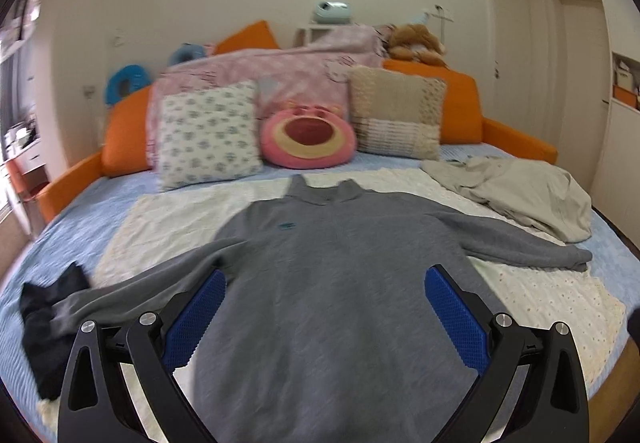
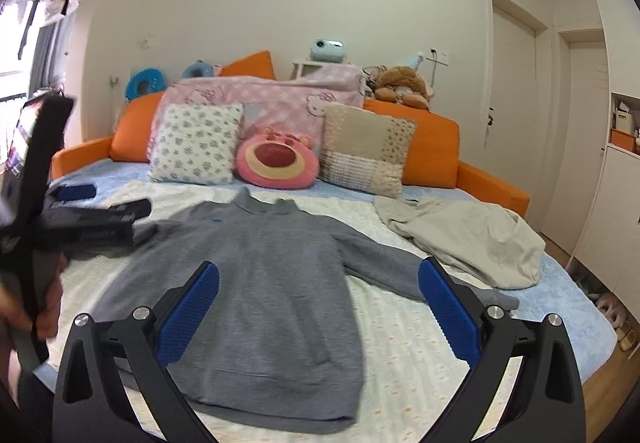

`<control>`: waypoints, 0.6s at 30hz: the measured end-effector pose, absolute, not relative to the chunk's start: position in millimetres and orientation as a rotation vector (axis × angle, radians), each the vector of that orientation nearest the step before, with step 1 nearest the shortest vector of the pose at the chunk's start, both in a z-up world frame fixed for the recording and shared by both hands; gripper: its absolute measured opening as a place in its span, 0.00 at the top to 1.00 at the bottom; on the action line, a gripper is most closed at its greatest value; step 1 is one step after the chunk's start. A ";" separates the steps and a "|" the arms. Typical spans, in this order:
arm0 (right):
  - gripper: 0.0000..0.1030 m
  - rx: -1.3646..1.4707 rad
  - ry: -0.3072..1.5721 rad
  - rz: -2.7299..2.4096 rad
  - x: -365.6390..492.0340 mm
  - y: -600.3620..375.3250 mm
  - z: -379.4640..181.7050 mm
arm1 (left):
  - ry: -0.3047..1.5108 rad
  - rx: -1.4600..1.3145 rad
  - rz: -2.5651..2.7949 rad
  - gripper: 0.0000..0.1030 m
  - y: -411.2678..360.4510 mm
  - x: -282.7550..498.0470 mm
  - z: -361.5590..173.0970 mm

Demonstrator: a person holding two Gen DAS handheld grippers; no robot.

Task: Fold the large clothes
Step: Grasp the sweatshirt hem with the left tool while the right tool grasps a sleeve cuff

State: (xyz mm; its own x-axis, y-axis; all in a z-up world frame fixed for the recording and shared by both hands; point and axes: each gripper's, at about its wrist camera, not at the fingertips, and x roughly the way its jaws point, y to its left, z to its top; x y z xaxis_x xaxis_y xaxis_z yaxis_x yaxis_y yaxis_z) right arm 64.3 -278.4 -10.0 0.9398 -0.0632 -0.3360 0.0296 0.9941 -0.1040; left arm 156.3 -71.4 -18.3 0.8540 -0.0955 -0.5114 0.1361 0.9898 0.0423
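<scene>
A grey long-sleeved polo sweater (image 1: 320, 283) lies flat, face up, on a cream blanket (image 1: 172, 219) on the bed, collar towards the pillows, both sleeves spread out. It also shows in the right wrist view (image 2: 264, 283). My left gripper (image 1: 325, 315) is open and empty, held above the sweater's lower body. My right gripper (image 2: 318, 311) is open and empty, above the sweater's right side and hem. The left gripper's body (image 2: 80, 219) shows at the left of the right wrist view, over the left sleeve.
A crumpled beige garment (image 1: 516, 195) lies at the bed's right, also in the right wrist view (image 2: 468, 239). A dark garment (image 1: 44, 319) lies at the left. Pillows and a pink plush cushion (image 1: 308, 135) line the orange headboard. Slippers (image 2: 612, 315) are on the floor at right.
</scene>
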 end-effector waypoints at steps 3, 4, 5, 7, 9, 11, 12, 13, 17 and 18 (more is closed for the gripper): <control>0.04 -0.082 0.354 -0.069 80.3 -308.0 -15.2 | 0.591 0.070 -0.175 0.02 -107.6 204.7 -27.0; 0.04 -0.067 0.365 -0.082 89.9 -323.8 -17.7 | 0.617 0.064 -0.186 0.02 -117.4 221.2 -30.5; 0.04 -0.050 0.377 -0.087 97.0 -335.5 -19.1 | 0.654 0.060 -0.180 0.02 -129.9 242.4 -35.8; 0.04 0.002 0.408 -0.086 111.8 -363.1 -22.6 | 0.724 0.048 -0.168 0.02 -148.7 279.4 -46.4; 0.04 0.071 0.461 -0.091 131.5 -397.5 -27.1 | 0.770 0.044 -0.158 0.02 -172.2 317.0 -59.6; 0.04 0.128 0.515 -0.087 146.7 -423.5 -31.2 | 0.786 0.068 -0.163 0.02 -193.6 343.8 -72.0; 0.04 0.151 0.543 -0.089 154.8 -437.6 -34.0 | 0.798 0.081 -0.172 0.02 -203.4 353.8 -77.3; 0.04 0.174 0.572 -0.094 164.1 -455.0 -37.4 | 0.811 0.092 -0.189 0.02 -214.1 365.0 -83.1; 0.04 0.228 0.658 -0.138 195.9 -515.0 -53.6 | 0.902 0.076 -0.252 0.02 -256.4 410.9 -113.4; 0.04 0.248 0.681 -0.145 204.0 -531.4 -58.6 | 0.937 0.065 -0.246 0.02 -264.6 422.8 -123.9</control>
State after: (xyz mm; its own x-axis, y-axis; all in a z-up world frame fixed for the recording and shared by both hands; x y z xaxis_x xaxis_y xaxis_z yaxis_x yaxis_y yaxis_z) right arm 204.0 -531.4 -58.6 0.7683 -0.0510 -0.6381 0.2126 0.9606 0.1792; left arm 422.8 -264.6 -123.9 0.5666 -0.1811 -0.8039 0.2372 0.9701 -0.0513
